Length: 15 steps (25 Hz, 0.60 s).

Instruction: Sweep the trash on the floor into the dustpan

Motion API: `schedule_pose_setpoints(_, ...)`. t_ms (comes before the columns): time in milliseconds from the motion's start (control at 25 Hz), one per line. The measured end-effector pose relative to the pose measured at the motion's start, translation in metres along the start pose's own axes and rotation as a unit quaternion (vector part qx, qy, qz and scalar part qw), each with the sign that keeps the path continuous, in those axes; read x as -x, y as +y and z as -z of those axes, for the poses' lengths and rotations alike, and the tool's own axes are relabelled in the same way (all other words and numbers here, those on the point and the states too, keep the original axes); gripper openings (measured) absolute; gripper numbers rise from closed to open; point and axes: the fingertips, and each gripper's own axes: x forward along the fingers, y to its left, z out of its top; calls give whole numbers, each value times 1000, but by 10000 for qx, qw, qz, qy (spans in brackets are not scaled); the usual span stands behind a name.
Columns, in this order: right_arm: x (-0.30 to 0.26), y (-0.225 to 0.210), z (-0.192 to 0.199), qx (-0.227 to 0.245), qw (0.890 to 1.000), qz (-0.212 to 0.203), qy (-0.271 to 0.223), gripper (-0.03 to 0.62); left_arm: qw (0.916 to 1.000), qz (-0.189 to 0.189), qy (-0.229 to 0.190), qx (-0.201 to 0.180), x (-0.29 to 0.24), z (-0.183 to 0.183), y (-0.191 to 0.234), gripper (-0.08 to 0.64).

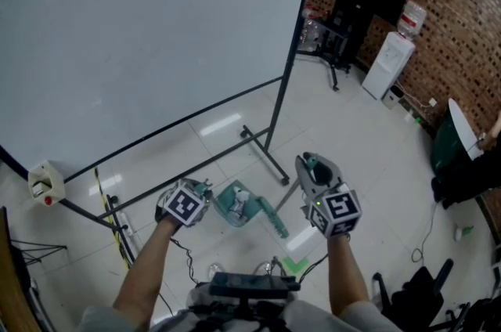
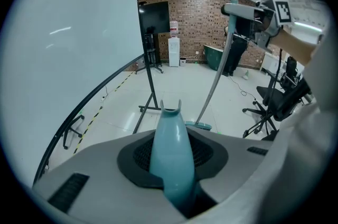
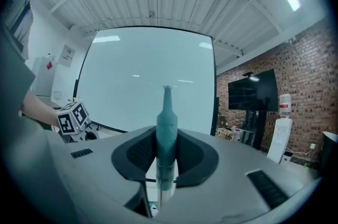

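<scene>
The whiteboard (image 1: 141, 33) walled off the left and far side, and its wheeled foot (image 1: 266, 158) lay across the floor just beyond the dustpan (image 1: 235, 203). The broom (image 1: 275, 222) slanted just right of the dustpan. Farther right the tiled floor (image 1: 352, 142) lay open as far as a loose cable (image 1: 429, 225) and office chairs (image 1: 419, 291). A water dispenser (image 1: 389, 63) stood well apart by the brick wall (image 1: 462, 33).

Floor (image 1: 352, 135): glossy pale tile, ceiling lights mirrored. Back wall (image 1: 462, 25): rough red brick. Big panel (image 1: 141, 33): smooth, faintly sheened; frame (image 1: 290, 56) finished in black metal. Dustpan (image 1: 235, 205): smooth teal plastic. Broom (image 2: 213, 88): grey metal-looking shaft, teal plastic grip.
</scene>
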Motion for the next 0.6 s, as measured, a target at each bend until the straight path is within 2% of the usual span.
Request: schedule_pose_setpoints(600, -1, 1, -1, 28, 9999, -68, -95, 74, 9999, -34, -127, 13, 1, -12, 0, 103)
